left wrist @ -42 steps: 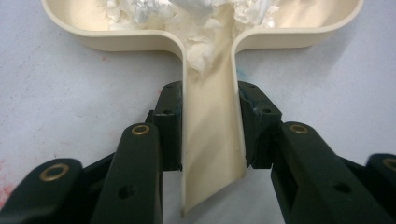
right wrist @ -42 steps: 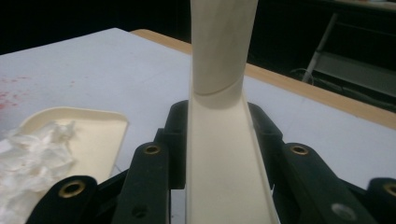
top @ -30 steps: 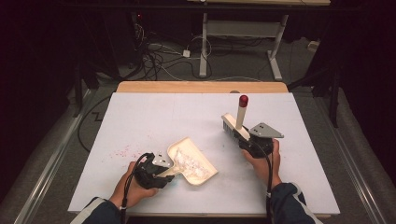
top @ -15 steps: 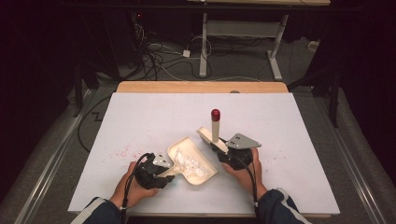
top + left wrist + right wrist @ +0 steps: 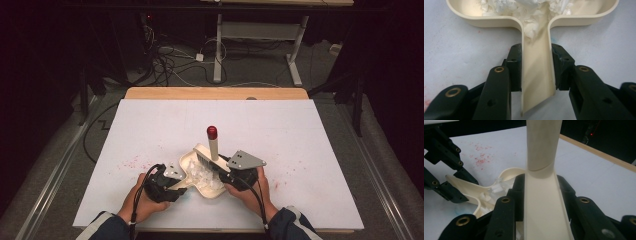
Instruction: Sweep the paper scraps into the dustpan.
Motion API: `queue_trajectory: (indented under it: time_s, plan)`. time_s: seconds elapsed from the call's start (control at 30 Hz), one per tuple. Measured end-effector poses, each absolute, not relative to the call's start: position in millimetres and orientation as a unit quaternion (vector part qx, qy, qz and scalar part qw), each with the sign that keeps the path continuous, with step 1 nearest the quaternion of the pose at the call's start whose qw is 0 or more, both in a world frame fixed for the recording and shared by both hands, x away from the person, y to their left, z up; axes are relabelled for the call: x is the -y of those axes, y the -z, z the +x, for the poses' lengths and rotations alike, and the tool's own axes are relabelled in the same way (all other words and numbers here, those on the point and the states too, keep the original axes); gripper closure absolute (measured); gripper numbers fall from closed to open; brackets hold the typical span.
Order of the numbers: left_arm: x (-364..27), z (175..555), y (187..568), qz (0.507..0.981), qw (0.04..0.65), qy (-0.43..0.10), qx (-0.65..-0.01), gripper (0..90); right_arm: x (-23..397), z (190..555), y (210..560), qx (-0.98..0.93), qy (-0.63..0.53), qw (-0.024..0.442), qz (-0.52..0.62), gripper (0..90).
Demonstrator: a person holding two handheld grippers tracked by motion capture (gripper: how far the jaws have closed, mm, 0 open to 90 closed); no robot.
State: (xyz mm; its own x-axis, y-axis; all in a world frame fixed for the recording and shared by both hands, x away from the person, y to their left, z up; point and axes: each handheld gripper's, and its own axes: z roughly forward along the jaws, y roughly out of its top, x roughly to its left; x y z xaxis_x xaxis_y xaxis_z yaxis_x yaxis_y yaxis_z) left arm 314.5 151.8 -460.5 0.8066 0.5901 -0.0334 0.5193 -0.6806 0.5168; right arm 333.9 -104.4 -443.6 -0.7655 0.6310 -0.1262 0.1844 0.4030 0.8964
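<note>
Sweeping with brush and dustpan near the front edge of the table (image 5: 320,130), about midway along it. Left gripper (image 5: 537,67) clamped on the handle of the cream dustpan (image 5: 537,75), both jaws pressed flat against the handle's sides; pan (image 5: 202,175) lying level on the white surface, most likely pinned there so as not to slide under the push of the brush. Mouth of the pan turned toward the far edge and toward the right gripper, presenting an open side for debris. White crumpled scraps (image 5: 529,10) already heaped inside, some spilling back into the handle channel. Right gripper (image 5: 540,195) closed around the cream handle of the brush (image 5: 212,150), red cap (image 5: 212,132) uppermost, handle raised steeply, head down at the pan's far rim; angle probably chosen to bring the bristles onto the table and draw material inward. Exact contact between bristles and rim not clear from above. Fine red specks (image 5: 131,162) scattered on the table toward the left edge, well apart from the pan, not yet gathered. Both hands low at the front edge, keeping the two tools close together for short, controlled strokes
</note>
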Motion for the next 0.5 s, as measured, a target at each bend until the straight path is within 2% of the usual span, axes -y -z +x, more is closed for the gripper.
queue_trajectory:
  time_s: [0.5]
  plan:
    - [-157,315,456,0.907,0.272,-0.078,-0.313,62.9,144,340,409,-0.769,-0.511,0.259,0.285,67.3]
